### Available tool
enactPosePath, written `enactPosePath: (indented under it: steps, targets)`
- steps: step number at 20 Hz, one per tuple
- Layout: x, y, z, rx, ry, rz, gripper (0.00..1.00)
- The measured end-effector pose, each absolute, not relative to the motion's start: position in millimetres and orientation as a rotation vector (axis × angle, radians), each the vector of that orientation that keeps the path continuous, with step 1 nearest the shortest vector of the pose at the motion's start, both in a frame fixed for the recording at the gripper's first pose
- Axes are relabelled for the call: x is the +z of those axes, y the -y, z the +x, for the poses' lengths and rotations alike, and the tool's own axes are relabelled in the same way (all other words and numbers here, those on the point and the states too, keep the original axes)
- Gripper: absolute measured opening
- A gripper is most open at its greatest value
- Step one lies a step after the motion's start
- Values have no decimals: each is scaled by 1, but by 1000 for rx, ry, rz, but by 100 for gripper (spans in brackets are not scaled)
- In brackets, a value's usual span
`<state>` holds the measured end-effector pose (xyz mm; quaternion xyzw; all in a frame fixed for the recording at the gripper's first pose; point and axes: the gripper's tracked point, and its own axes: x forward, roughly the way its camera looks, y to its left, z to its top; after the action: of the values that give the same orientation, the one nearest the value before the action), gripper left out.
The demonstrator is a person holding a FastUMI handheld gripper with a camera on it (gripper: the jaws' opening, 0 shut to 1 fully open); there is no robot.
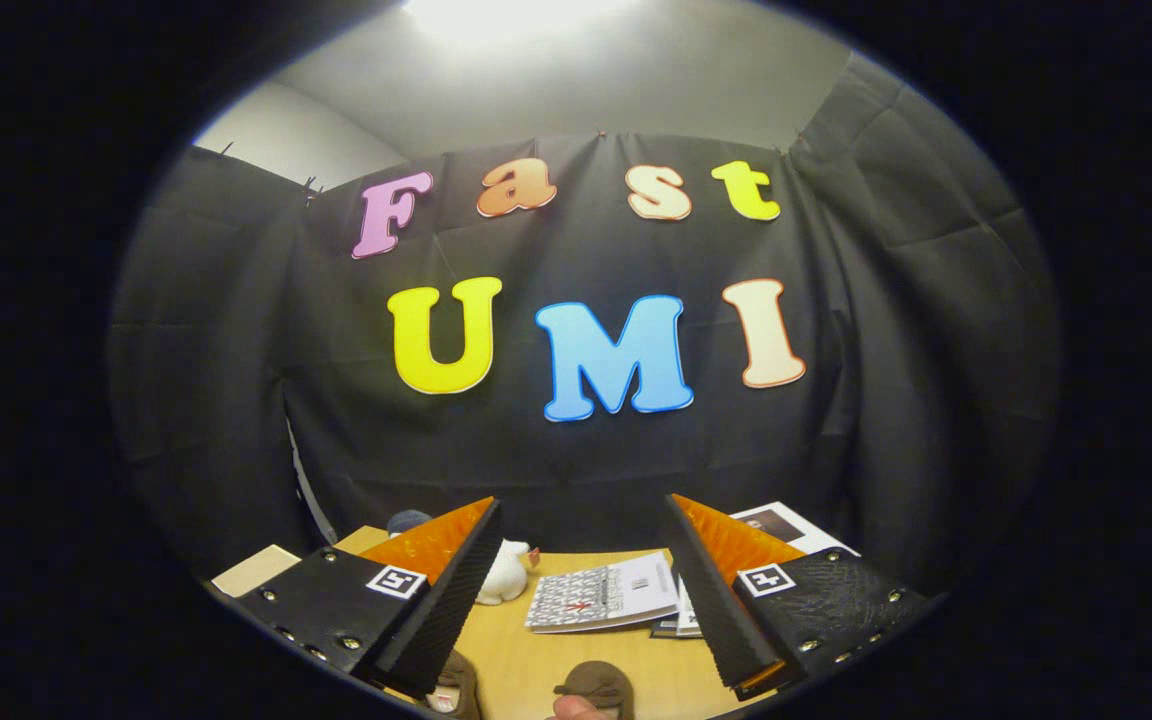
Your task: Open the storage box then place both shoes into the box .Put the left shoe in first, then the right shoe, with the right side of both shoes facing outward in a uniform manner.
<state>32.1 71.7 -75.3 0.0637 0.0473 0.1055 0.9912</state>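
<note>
Held high above a light wooden tabletop point(516, 665), the hand-held two-finger gripper point(581, 560) has its fingers spread wide with nothing between them, pointing toward the black cloth wall point(576, 450) of the booth. Low between the fingers, at the near rim of the table, lie two small brown shoes: one brown shoe point(457, 685) sits just beside the left finger, partly hidden by it, and the other brown shoe point(596, 688) lies a little to its right, apart from the first; which is the left shoe and which the right I cannot tell. A fingertip point(576, 709) of a person's hand shows just in front of the second shoe. Farther along the table, a small white soft toy point(506, 575) rests close against the left finger's inner side, and a booklet with a patterned grey-and-white cover point(606, 592) lies flat between the fingers. More printed papers point(781, 525) lie beyond the right finger, and a pale cardboard piece point(254, 570) sits beside the left finger's outer side
</note>
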Motion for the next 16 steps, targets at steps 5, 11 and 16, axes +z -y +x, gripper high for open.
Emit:
enactPosePath:
  steps: [5, 11, 16]
  targets:
    - [-115, -135, 30, 348, -219, 218, 98]
    - [-171, -212, 18, 515, -417, 321, 99]
    - [-206, -273, 0, 660, -554, 358, 99]
